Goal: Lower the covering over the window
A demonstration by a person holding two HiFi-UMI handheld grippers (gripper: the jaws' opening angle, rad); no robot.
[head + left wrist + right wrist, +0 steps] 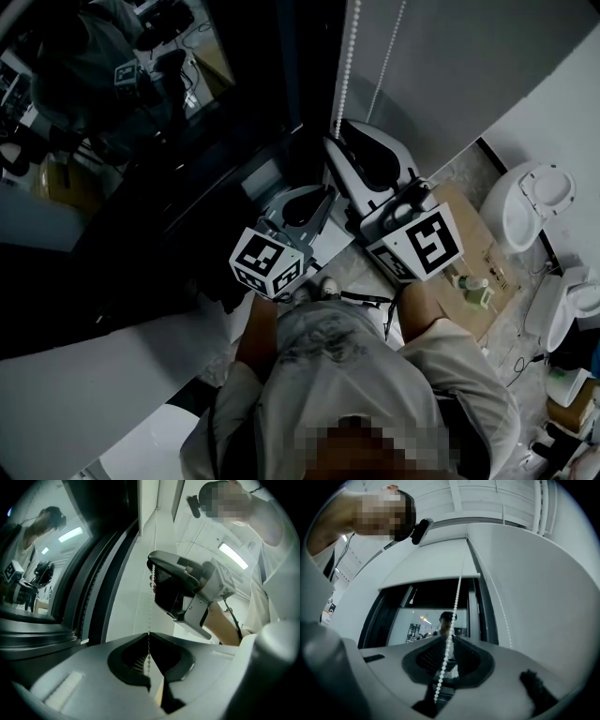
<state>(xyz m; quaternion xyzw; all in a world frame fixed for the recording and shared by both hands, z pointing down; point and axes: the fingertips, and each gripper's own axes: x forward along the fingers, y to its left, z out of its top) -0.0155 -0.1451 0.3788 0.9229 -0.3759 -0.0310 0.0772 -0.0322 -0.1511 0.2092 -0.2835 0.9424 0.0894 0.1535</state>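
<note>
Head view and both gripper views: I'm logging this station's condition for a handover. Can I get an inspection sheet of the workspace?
Surface: floor, pale and speckled, beside the wall.
Job's things: roller blind partly lowered over the dark window; bead chain hangs near its right edge.
Clutter: cardboard sheet on the floor bearing a green-and-white item; white fixtures beside it.
Grippers: left gripper shut on the bead chain; right gripper open, chain running between its jaws.
Cables: thin black cable by the person's arm.
Surroundings: pale wall right of the window; ceiling lights; room reflected in the window.
</note>
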